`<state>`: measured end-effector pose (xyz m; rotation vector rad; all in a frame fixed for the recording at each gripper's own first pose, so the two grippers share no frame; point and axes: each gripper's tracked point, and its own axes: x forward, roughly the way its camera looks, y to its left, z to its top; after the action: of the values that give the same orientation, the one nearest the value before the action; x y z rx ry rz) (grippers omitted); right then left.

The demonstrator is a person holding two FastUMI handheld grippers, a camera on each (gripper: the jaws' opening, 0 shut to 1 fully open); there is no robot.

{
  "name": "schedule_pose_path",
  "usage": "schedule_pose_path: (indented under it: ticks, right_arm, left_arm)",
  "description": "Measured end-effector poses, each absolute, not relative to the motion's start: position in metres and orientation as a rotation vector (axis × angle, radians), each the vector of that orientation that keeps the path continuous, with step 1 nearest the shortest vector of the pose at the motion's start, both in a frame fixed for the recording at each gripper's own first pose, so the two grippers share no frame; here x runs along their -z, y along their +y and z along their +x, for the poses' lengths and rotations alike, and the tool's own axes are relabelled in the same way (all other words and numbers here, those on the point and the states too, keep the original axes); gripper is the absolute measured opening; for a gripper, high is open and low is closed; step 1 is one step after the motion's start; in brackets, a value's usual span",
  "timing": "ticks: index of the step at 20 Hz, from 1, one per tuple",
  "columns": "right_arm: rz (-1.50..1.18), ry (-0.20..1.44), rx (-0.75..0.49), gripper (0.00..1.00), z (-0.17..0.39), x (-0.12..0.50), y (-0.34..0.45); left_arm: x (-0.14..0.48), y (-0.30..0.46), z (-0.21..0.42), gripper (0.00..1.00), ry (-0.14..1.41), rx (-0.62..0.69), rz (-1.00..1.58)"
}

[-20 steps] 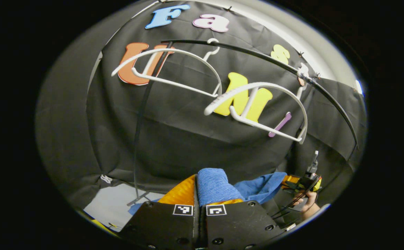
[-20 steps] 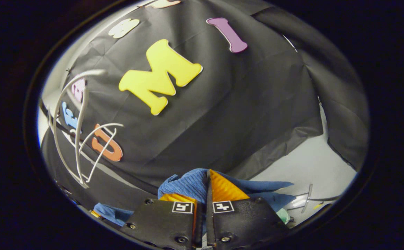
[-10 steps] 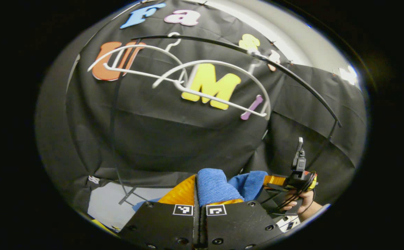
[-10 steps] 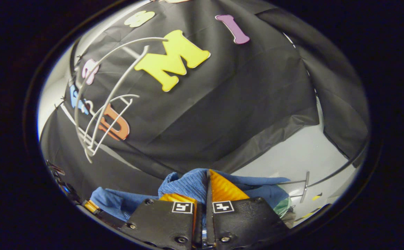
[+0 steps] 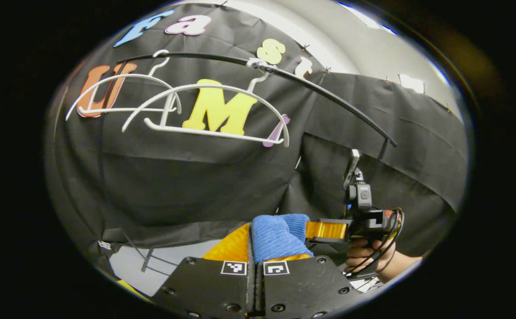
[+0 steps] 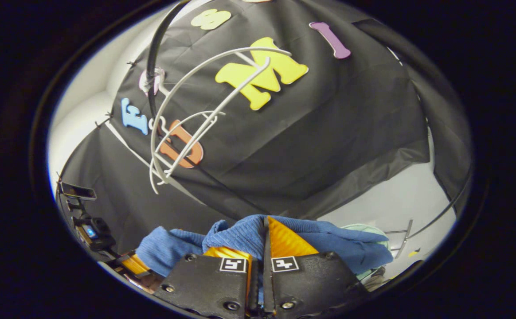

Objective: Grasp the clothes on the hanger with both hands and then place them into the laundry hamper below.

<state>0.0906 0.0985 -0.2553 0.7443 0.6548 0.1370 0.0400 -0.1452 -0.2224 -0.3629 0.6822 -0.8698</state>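
Both grippers, left [image 5: 255,248] and right [image 6: 260,248], are clamped on the blue knitted garment [image 6: 244,237], well below the bare white plastic hangers [image 5: 205,110]. Risk: uneven lowering drags cloth over the pale green hamper's [image 6: 366,230] rim, far right.

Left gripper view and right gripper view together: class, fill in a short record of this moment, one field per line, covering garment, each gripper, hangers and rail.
garment: blue clothes, off the hangers, held between the two grippers
left gripper: shut on the blue clothes
right gripper: shut on the blue clothes
hand: holds the right gripper, seen in the left gripper view
hangers: two white hangers, bare, hooked on the rail
rail: black rail, above the grippers
hamper: cannot tell
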Motion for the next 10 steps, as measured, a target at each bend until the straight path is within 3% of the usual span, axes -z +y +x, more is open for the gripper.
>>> schedule_pose_path:
  ticks: [5, 10]
  right_arm:
    - [0.780, 0.767, -0.117, 0.08, 0.095, 0.322, 0.082]
    - [0.845, 0.911, -0.074, 0.07, 0.089, 0.415, 0.065]
  left_arm:
    - [0.282, -0.154, 0.023, 0.00, 0.798, 0.858, -0.381]
    - [0.373, -0.156, 0.018, 0.00, 0.968, 0.736, -0.356]
